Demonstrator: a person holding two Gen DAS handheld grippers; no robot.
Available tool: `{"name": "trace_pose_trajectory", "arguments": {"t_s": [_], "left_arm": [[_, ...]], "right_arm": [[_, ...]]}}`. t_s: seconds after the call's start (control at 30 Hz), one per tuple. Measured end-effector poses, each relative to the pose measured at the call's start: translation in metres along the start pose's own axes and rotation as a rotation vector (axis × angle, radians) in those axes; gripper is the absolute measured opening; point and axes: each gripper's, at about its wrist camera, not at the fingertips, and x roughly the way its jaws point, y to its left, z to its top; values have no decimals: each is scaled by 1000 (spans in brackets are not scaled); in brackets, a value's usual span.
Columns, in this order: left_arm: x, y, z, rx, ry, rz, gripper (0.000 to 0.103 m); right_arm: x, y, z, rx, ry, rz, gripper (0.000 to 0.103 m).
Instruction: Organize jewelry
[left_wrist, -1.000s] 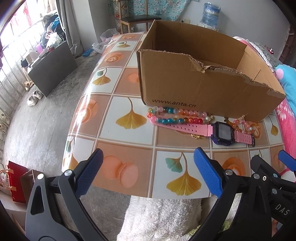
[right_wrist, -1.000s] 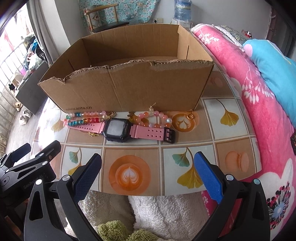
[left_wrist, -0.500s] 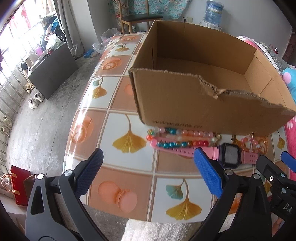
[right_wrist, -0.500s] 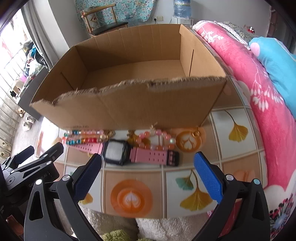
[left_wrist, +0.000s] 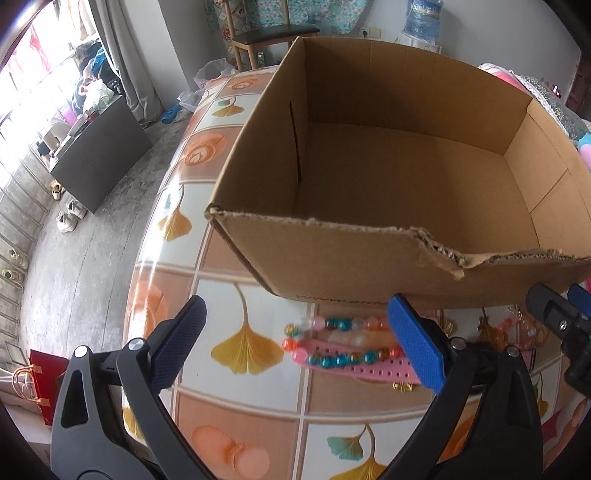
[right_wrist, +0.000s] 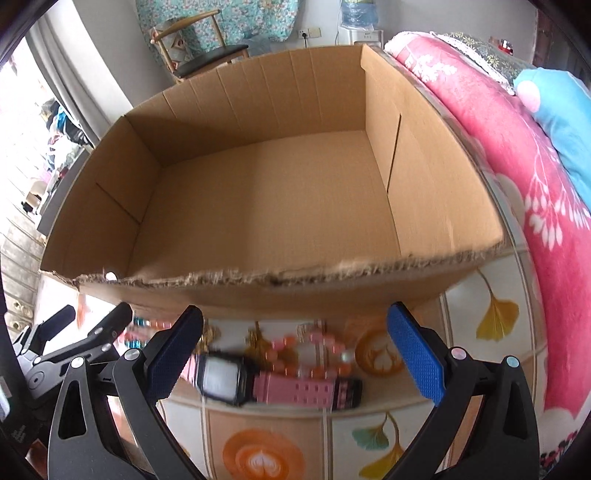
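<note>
An open cardboard box (left_wrist: 332, 258) (right_wrist: 424, 177) with nothing in it stands on the tiled table. In front of it lie a pink-strapped digital watch (right_wrist: 258, 384) (left_wrist: 354, 371), a multicoloured bead bracelet (left_wrist: 343, 325), pink and orange beads (right_wrist: 314, 347) and small gold pieces (left_wrist: 402, 387). My left gripper (left_wrist: 295, 341) is open just above the bead bracelet and the watch strap. My right gripper (right_wrist: 295, 349) is open over the watch and pink beads. Neither holds anything. Each gripper shows at the edge of the other's view.
The table (left_wrist: 240, 295) has a ginkgo and latte pattern and ends close at the left over a concrete floor. A pink floral blanket (right_wrist: 546, 221) and blue pillow (right_wrist: 561, 110) lie right of the box. A chair (right_wrist: 207, 55) stands behind.
Both grippers have moved forward and down toward the jewelry and the box. The box now fills much of each view and its inside is visible. Both stayed open.
</note>
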Motion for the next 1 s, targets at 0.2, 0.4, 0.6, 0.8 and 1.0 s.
{"name": "trace_pose_trajectory", "arguments": {"t_s": [0.2,0.4,0.6,0.8,1.0], "left_arm": [[10,-9,31,19,-38,30,95],[24,-12,49,12,-50,33,95],[0,10,18,31,-75,-15,95],[-20,27,-42,31,-49,-69,95],[-5,30,-86,26,25,-64,95]], "right_arm": [[10,-1,25,-12,-34,12,97],[18,-4,42,-33,-58,-2,97],[8,-23,26,-58,-52,-15,97],[-24,-54,-19,-87,-58,-11,97],[-26,-69,-66,-128,27,-19,97]]}}
